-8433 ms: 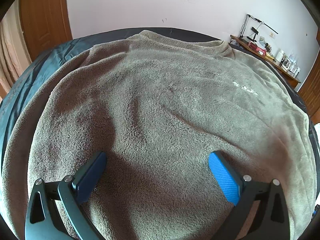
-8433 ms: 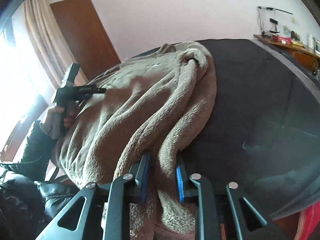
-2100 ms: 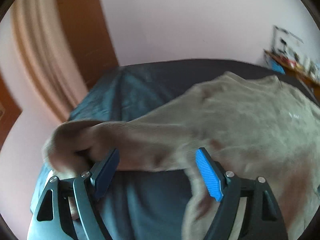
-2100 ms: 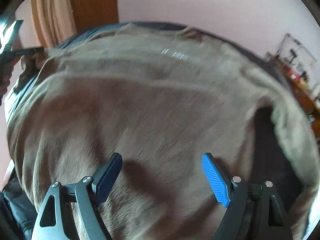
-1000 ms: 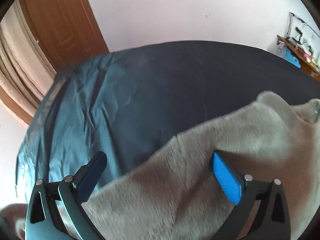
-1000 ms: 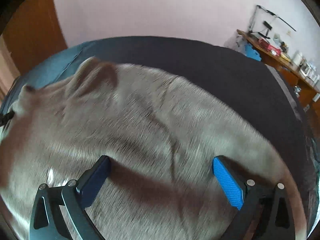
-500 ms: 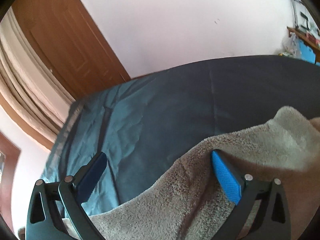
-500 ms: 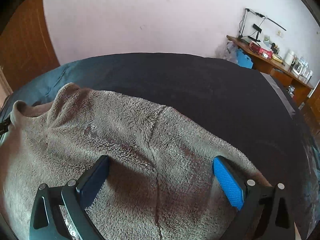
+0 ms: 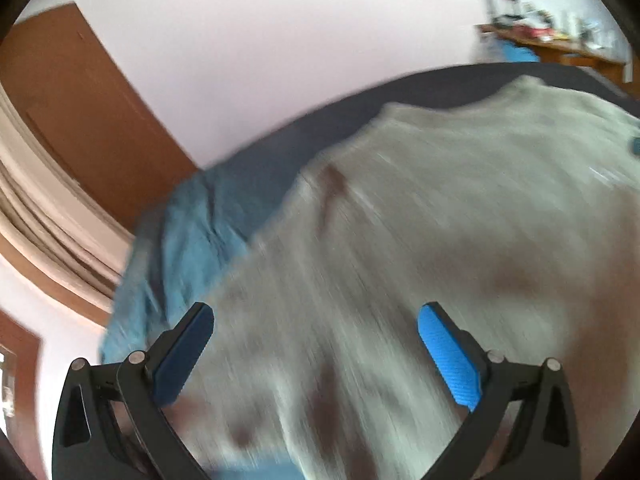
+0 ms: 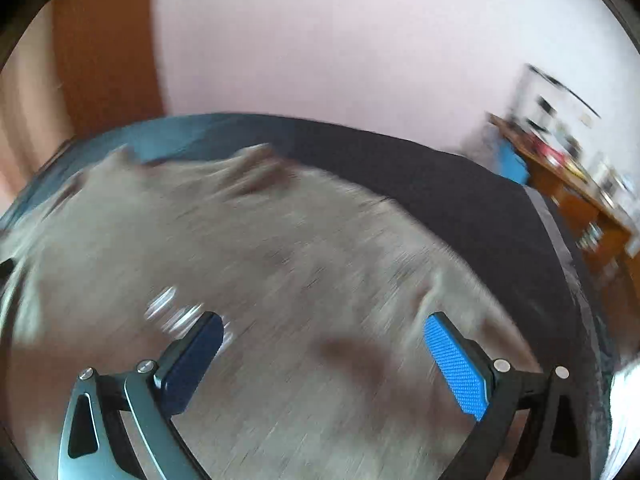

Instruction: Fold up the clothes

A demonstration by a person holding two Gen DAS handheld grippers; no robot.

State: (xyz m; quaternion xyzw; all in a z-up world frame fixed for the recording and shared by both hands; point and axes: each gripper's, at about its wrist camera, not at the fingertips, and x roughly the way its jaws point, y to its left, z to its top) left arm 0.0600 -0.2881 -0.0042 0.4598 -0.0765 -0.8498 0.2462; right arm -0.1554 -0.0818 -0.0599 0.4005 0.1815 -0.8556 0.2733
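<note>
A beige fleece sweater [image 9: 420, 240] lies spread on the dark bed, blurred by motion in both views. My left gripper [image 9: 316, 340] hovers open above its left part, with nothing between the blue pads. In the right wrist view the same fleece sweater [image 10: 280, 264] fills the lower frame, a small white logo showing near the left finger. My right gripper [image 10: 324, 348] is open over it and holds nothing. A sliver of the left gripper shows at that view's left edge.
The bed [image 10: 460, 200] has a dark cover, bluer at its left side [image 9: 188, 232]. A brown door [image 9: 80, 120] and a beige curtain stand at the left. A wooden desk [image 10: 580, 196] with small items lines the right wall.
Both grippers have swung over the sweater, so it now fills more of each view. Both stayed open. The frames are now motion-blurred.
</note>
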